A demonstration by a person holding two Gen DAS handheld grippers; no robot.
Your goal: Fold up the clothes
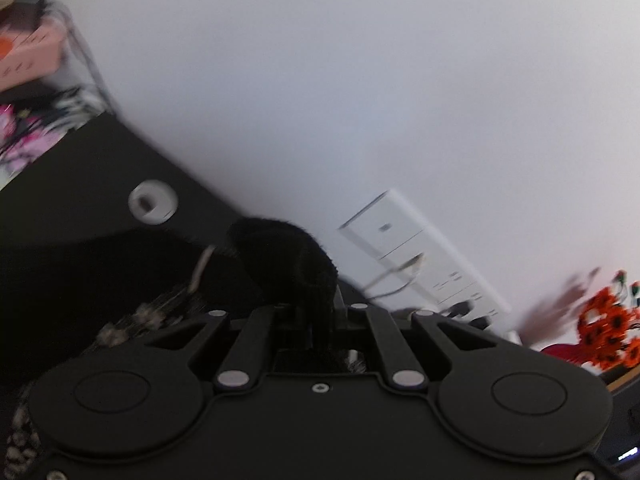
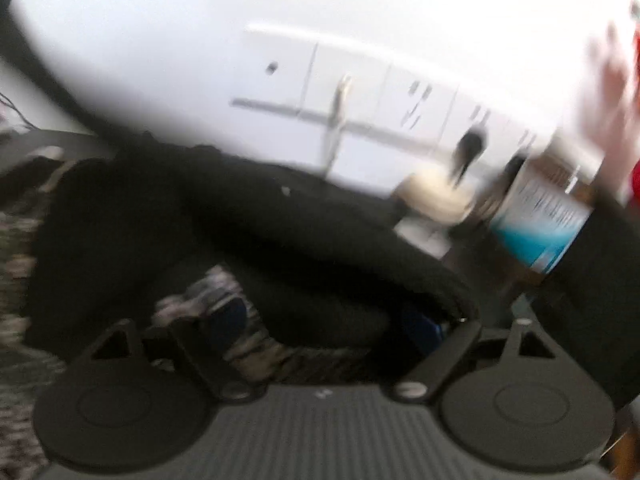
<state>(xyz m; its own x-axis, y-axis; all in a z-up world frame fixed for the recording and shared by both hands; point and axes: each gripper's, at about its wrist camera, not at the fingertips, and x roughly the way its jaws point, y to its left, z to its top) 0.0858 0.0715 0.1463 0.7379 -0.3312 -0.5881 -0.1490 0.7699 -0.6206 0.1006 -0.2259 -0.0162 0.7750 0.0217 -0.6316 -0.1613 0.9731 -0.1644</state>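
Note:
A black fuzzy garment point(image 1: 288, 256) bulges up just ahead of my left gripper point(image 1: 318, 316), which is shut on a bunch of it. The rest trails left over a dark table point(image 1: 80, 184). In the right wrist view, heavily blurred, the same black garment point(image 2: 248, 216) lies in thick folds over a grey patterned cloth point(image 2: 256, 352). My right gripper point(image 2: 326, 322) is open, its blue fingertips point(image 2: 228, 316) set wide apart, and a fold of the garment sits between them.
A white round object point(image 1: 153, 202) lies on the table. A white socket panel point(image 1: 420, 256) with cables runs along the wall. Orange flowers point(image 1: 608, 332) stand at the right, and a pink box point(image 1: 28, 52) at the far left. A blue-labelled bottle point(image 2: 540, 220) stands near a cream object point(image 2: 432, 200).

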